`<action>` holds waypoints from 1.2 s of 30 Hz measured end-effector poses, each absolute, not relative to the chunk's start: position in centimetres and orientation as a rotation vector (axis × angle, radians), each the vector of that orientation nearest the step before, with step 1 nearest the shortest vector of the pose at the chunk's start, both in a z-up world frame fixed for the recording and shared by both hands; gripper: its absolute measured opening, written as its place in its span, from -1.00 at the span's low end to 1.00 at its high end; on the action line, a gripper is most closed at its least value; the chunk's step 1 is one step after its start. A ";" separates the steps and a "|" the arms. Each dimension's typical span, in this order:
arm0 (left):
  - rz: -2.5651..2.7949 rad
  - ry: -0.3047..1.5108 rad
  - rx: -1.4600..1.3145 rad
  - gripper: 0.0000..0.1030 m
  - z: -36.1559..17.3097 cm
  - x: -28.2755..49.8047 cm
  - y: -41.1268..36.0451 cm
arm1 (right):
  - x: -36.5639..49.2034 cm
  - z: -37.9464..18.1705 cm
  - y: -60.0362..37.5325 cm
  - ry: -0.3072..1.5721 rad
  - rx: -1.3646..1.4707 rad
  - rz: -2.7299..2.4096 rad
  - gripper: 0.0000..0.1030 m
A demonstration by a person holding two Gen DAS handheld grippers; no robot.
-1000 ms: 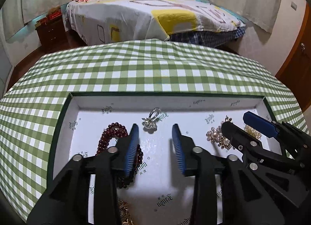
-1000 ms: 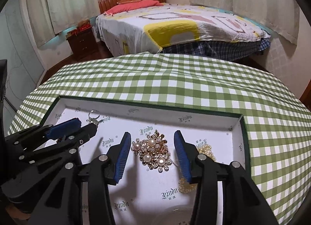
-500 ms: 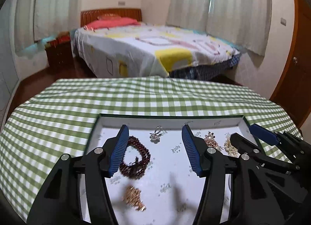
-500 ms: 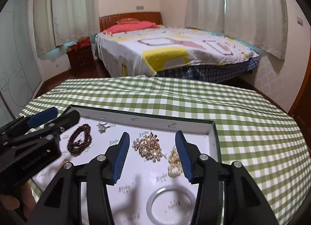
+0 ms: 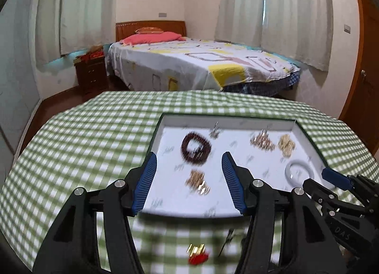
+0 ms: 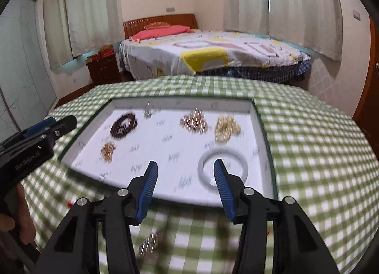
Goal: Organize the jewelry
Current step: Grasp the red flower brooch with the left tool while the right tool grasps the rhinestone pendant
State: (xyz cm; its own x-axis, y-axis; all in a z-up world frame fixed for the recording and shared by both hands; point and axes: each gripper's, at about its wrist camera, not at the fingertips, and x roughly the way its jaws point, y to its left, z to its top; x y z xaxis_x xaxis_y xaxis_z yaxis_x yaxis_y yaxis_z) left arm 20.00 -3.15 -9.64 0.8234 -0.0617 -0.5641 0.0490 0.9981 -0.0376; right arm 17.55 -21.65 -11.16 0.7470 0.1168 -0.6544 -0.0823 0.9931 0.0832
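A: Where is the jewelry lying?
B: In the white tray (image 6: 257, 117) on the checked tablecloth (image 5: 99, 129).
A: Gripper status?
B: Left gripper (image 5: 189, 180) and right gripper (image 6: 184, 183) are both hanging released, grasping nothing, near the tray's near edge.

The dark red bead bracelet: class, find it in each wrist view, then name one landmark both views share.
Left wrist view: dark red bead bracelet lies in the white tray, upper left part, right of centre in the picture.
Right wrist view: the bracelet lies at the tray's upper left, left of centre.
Shared landmark: the white bangle.
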 end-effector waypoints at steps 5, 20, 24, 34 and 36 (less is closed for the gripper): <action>-0.034 0.644 -0.034 0.08 -11.3 17.4 -1.6 | 15.5 -13.0 -20.8 0.772 0.055 0.136 -0.05; -0.022 0.729 -0.038 0.08 -14.0 15.0 -0.2 | 14.3 -15.5 -19.2 0.858 0.025 0.183 -0.14; -0.029 0.749 -0.040 0.08 -14.5 15.0 -0.5 | 13.9 -15.6 -19.7 0.854 0.026 0.185 -0.41; -0.059 0.785 -0.057 0.07 -15.1 15.4 -1.0 | 13.4 -15.6 -20.8 0.847 0.043 0.184 -0.72; -0.069 0.789 -0.053 0.06 -15.2 15.5 -1.3 | 13.4 -15.7 -20.9 0.846 0.048 0.184 -0.72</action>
